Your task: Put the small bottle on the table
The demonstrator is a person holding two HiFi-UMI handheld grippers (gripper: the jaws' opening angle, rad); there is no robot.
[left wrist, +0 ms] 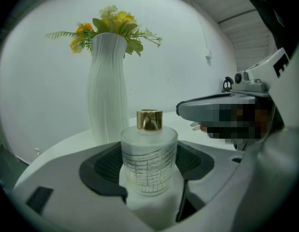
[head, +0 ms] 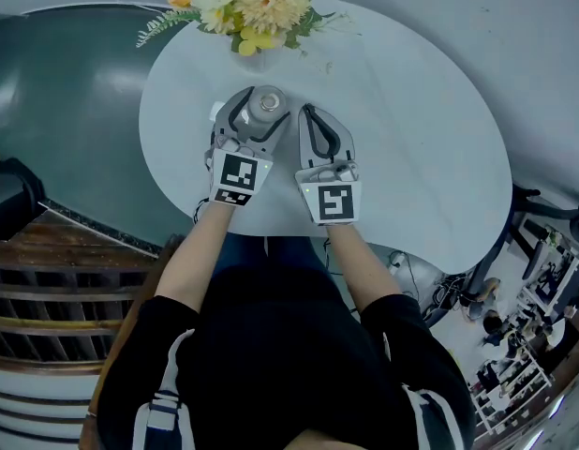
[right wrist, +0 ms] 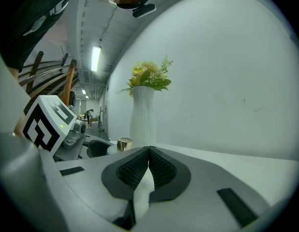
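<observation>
The small bottle (left wrist: 149, 158) is clamped by the left gripper (head: 259, 111) over the table (head: 421, 167), at six o'clock from the vase (left wrist: 107, 86). The right gripper (right wrist: 148, 164) is pressed together, empty. Lowering and release are judged next.

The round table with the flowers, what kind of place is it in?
Probably a big indoor workspace or hall, not a home: plain walls, a long corridor with a ceiling strip light, and wooden railings beside the round table and its vase of flowers.
</observation>
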